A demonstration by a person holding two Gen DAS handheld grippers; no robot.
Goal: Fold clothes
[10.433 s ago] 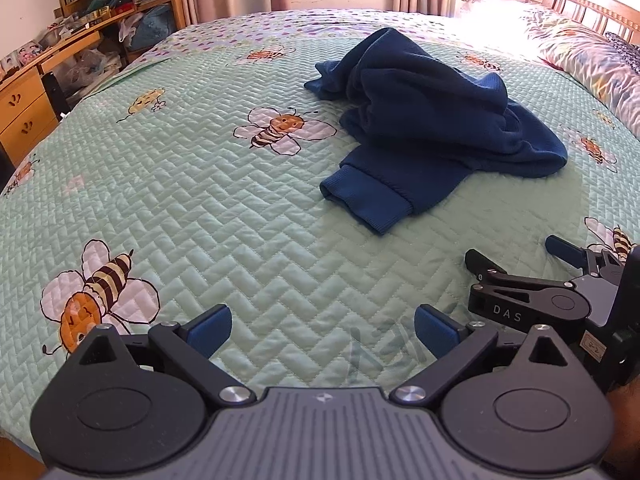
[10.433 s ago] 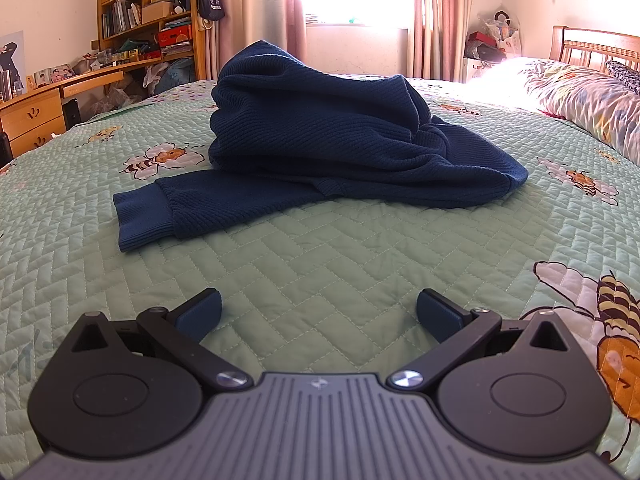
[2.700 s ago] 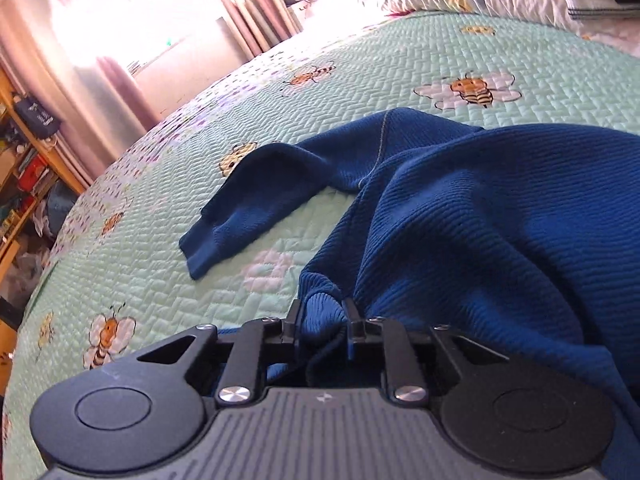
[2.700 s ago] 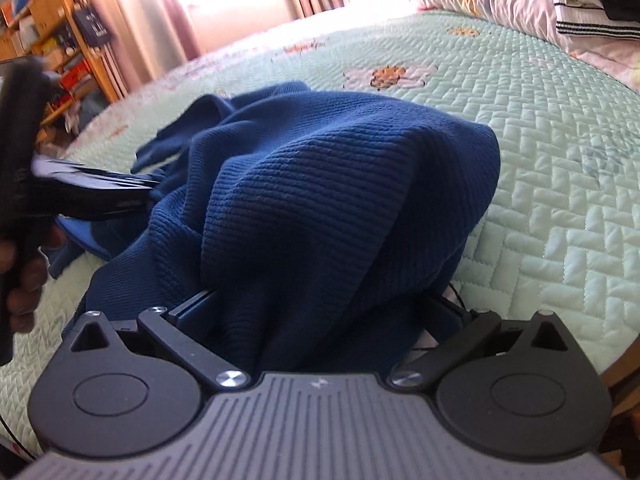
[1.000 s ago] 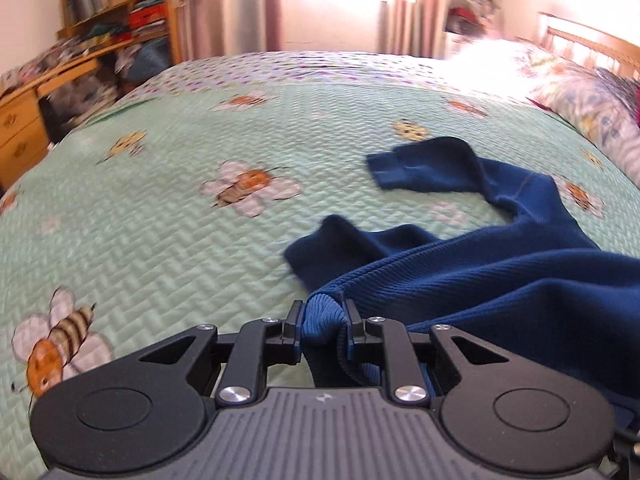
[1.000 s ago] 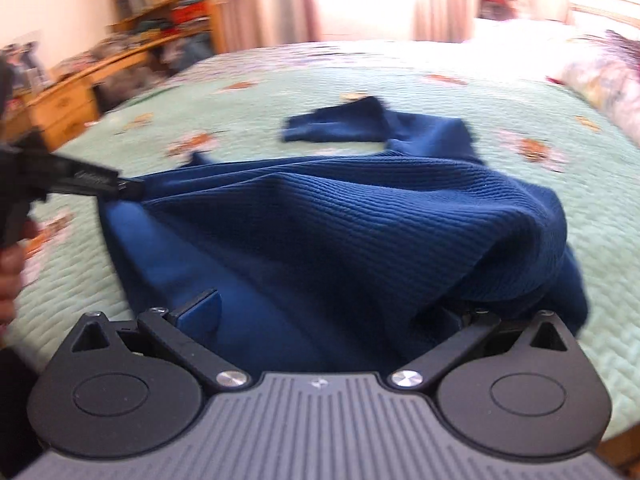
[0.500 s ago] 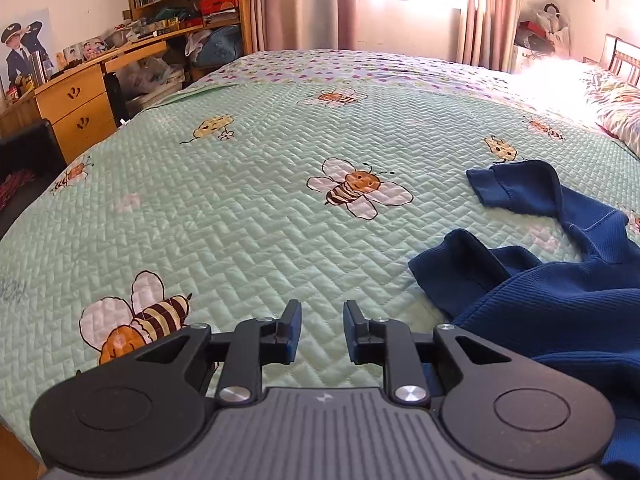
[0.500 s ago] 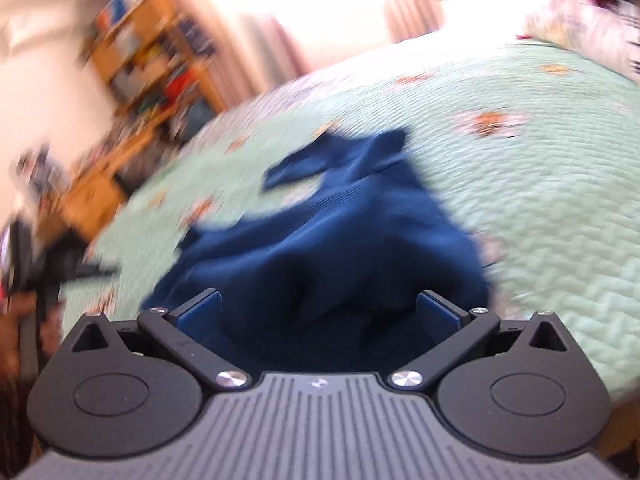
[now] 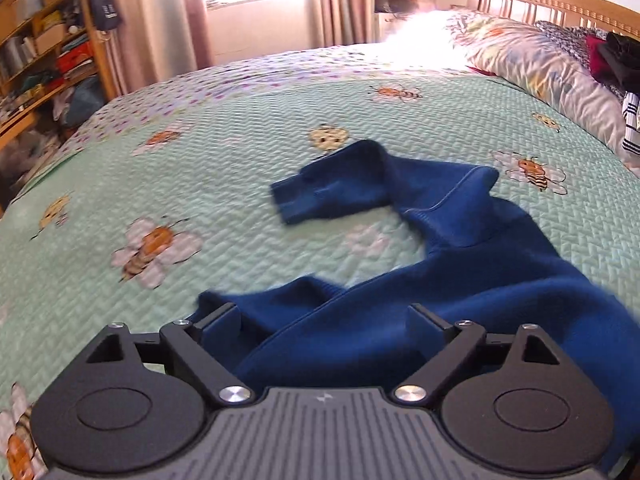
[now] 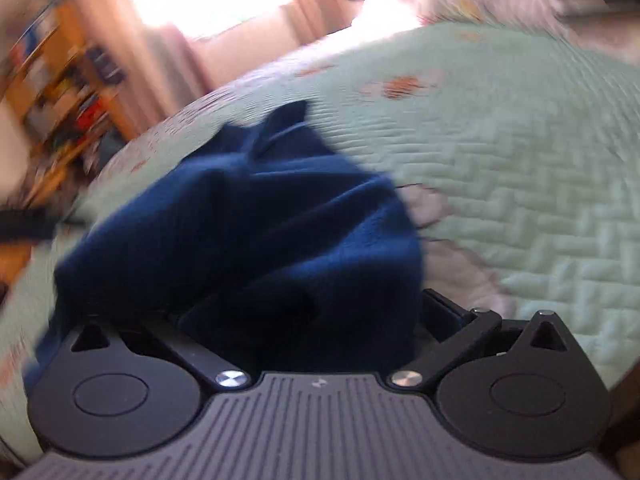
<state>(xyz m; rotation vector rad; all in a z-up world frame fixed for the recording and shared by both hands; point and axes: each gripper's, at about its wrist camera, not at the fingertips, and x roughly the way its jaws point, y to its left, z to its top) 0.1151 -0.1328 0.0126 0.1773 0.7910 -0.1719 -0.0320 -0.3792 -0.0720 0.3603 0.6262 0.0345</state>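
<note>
Opening over the sweater (image 9: 472, 292), the left tool (image 9: 324, 320) gripped nothing; the right tool (image 10: 304, 312) was buried in cloth, grip unclear, so bunching looked likely.

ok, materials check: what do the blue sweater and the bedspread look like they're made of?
Blue sweater: looks like a soft rib-knit, cotton or a blend, matte; fine ribbing on the sleeve cuff and limp draping suggest it. Bedspread: quilted woven fabric, slightly smooth, mint green with printed bees; stitched herringbone puffs show padding. The exact fibre of either cannot be told.
</note>
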